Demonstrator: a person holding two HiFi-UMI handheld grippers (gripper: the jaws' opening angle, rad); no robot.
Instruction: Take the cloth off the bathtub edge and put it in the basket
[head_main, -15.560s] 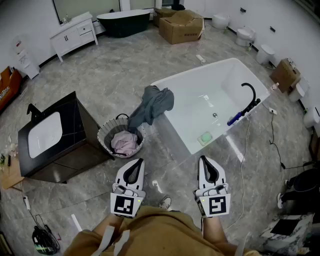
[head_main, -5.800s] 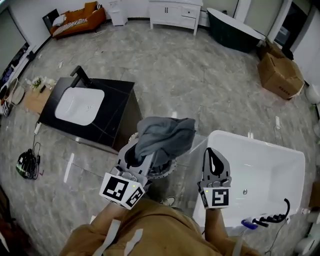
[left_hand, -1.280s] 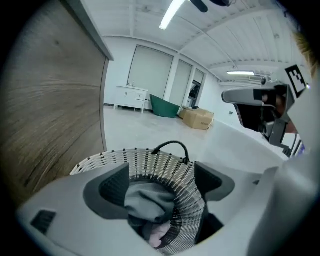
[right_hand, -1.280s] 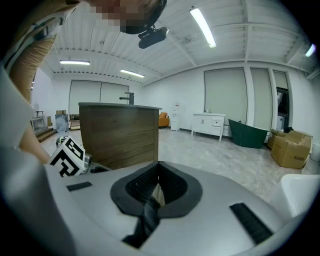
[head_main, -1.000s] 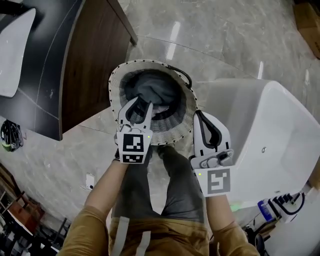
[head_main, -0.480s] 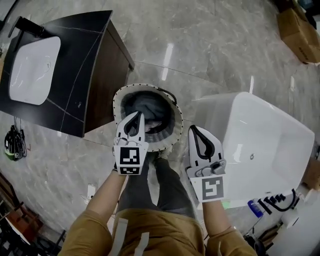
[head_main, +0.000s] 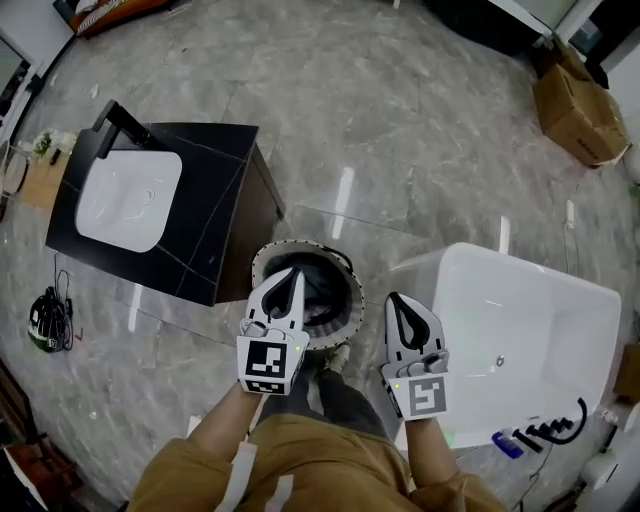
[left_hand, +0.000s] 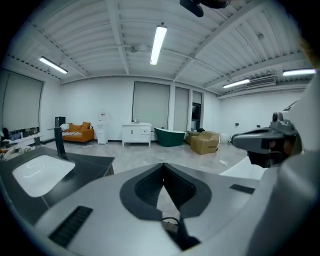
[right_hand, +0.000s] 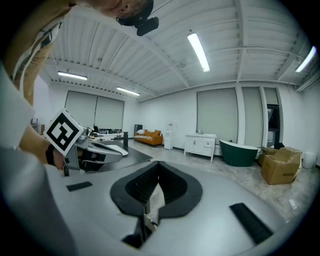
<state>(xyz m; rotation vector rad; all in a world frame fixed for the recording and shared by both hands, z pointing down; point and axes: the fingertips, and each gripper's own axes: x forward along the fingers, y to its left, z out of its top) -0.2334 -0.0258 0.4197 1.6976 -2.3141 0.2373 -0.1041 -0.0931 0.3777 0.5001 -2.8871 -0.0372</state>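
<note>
The grey cloth (head_main: 323, 290) lies inside the round woven basket (head_main: 268, 258) on the floor, between the black vanity and the white bathtub (head_main: 530, 268). My left gripper (head_main: 296, 272) hovers over the basket's near side, shut and empty, its tips (left_hand: 163, 164) pointing level across the room. My right gripper (head_main: 391, 297) hangs to the right of the basket by the tub's corner, also shut with nothing in it (right_hand: 158, 162). The tub edge nearest the basket is bare.
A black vanity (head_main: 215, 215) with a white sink (head_main: 125, 200) stands left of the basket. A cardboard box (head_main: 580, 95) sits far right, cables (head_main: 45, 320) at the left. A dark faucet (head_main: 545, 432) is on the tub's near end. My legs stand just behind the basket.
The left gripper's jaws have closed and it has lifted back from the basket, leaving the cloth inside. The head view has risen, showing more floor.
</note>
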